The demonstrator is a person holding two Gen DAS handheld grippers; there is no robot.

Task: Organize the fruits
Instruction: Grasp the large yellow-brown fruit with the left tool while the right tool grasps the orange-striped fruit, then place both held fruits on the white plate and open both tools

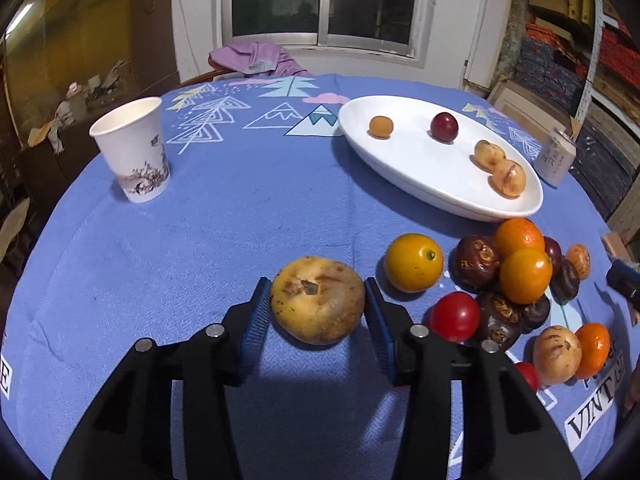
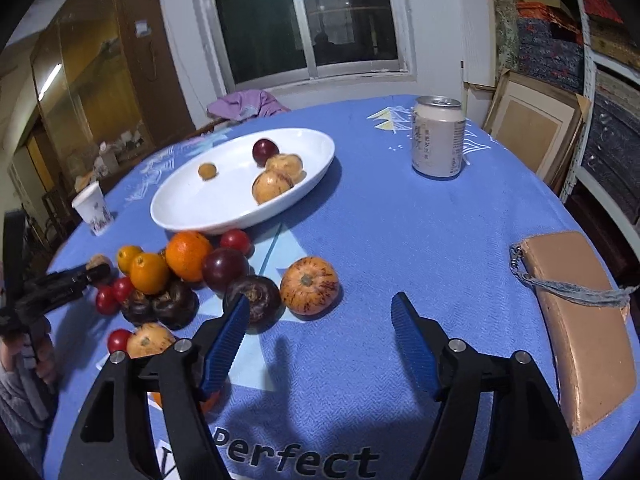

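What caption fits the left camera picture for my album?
Left gripper closes around a spotty yellow fruit on the blue tablecloth, near the white plate.

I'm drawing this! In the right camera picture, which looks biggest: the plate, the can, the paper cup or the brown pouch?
1. white plate
2. brown pouch, though it looks big partly because it is near the camera
3. can
4. paper cup, far away, so it looks tiny

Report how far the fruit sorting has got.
Early stage. Done: four fruits lie in the white plate. In hand: the left gripper has its pads around the yellow-brown fruit, seemingly still on the cloth. The right gripper is open and empty. Left: the fruit pile beside the plate.
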